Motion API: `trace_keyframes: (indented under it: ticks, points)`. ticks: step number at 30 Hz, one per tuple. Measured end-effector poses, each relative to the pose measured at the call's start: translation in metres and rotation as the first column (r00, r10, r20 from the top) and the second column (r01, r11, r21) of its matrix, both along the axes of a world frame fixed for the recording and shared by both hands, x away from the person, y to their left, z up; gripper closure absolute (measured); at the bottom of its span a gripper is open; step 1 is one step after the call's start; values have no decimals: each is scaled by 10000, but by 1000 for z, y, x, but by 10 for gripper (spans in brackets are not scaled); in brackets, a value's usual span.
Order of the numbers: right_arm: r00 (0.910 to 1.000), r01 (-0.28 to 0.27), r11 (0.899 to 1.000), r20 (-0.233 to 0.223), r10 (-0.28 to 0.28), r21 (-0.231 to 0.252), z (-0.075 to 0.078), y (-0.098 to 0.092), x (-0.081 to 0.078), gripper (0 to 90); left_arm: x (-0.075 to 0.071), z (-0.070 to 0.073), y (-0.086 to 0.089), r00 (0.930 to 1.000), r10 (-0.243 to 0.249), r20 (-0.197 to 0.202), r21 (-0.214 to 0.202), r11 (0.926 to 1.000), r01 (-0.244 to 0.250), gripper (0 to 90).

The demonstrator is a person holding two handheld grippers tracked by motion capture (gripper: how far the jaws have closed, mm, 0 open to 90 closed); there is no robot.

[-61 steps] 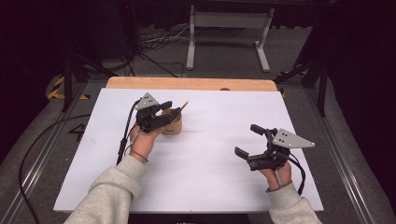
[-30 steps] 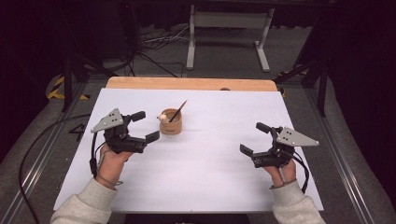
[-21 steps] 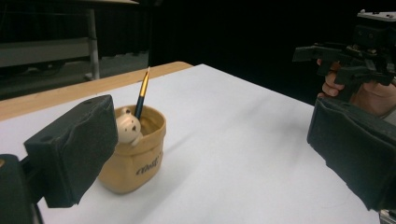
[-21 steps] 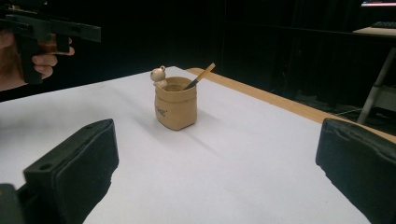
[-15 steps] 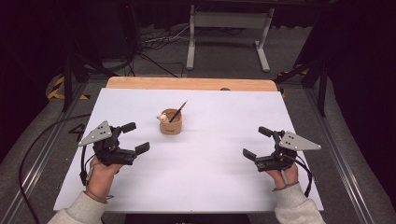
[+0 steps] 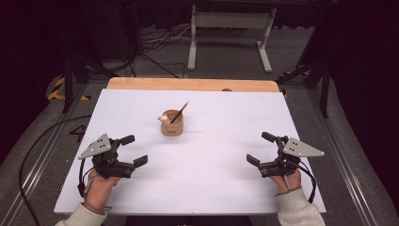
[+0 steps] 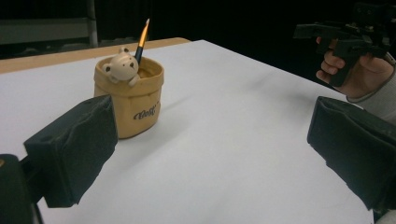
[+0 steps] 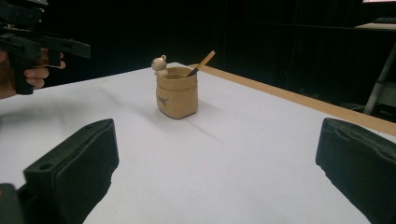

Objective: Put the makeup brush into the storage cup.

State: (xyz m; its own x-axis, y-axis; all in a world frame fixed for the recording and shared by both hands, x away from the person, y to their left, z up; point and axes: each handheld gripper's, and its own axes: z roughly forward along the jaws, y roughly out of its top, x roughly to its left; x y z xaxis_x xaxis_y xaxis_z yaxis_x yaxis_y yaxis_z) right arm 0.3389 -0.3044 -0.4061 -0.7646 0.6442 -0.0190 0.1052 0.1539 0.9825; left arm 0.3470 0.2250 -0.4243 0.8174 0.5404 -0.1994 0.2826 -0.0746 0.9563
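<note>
A small tan sack-shaped pot [image 6: 172,125] [image 7: 128,100] [image 8: 176,95] stands upright near the middle of the white table top [image 6: 211,188]. A little bear figure [image 7: 121,67] [image 8: 159,64] sits on its rim and a pencil [image 6: 179,112] [image 7: 142,41] [image 8: 201,63] leans inside it. My left gripper [image 6: 134,150] [image 7: 205,158] is open and empty at the near left, apart from the pot. My right gripper [image 6: 261,148] [image 8: 215,172] is open and empty at the near right.
A wooden strip [image 6: 188,84] runs along the table's far edge. Beyond it stand a metal frame stand [image 6: 230,33] and cables [image 6: 155,42] on the floor. Rails [image 6: 42,155] flank the table on both sides.
The left gripper drew back from the pot toward the near left and stands open, away from it. The right gripper drifted slightly toward the near right edge.
</note>
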Motion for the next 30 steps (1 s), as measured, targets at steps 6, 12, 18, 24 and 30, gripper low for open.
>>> trace_keyframes:
  ticks: [6, 12, 18, 24, 30]
  points:
    - [10000, -85, 9999, 12, 85, -87, -7, 1, -1, 0, -2, -9, 3, 10000, 29, -76, -179, 9998, -30, 26]
    - [9997, -234, 9990, -84, 231, -377, -14, 4, -2, 0, -3, -22, 1, 9998, 110, -157, -111, 9999, -112, 26]
    - [9998, -122, 9997, -143, 119, -199, -23, 6, -3, 0, -3, -29, 2, 9997, 142, -189, -99, 9998, -144, 26]
    - [9998, 147, 9999, -121, -146, 45, -29, 4, -3, 0, 0, -32, 1, 9993, 266, -268, -64, 9996, -268, 26]
    - [9998, 136, 9999, -142, -136, -62, -32, 6, -3, 0, 0, -32, 3, 9990, 320, -312, -224, 9992, -327, 26]
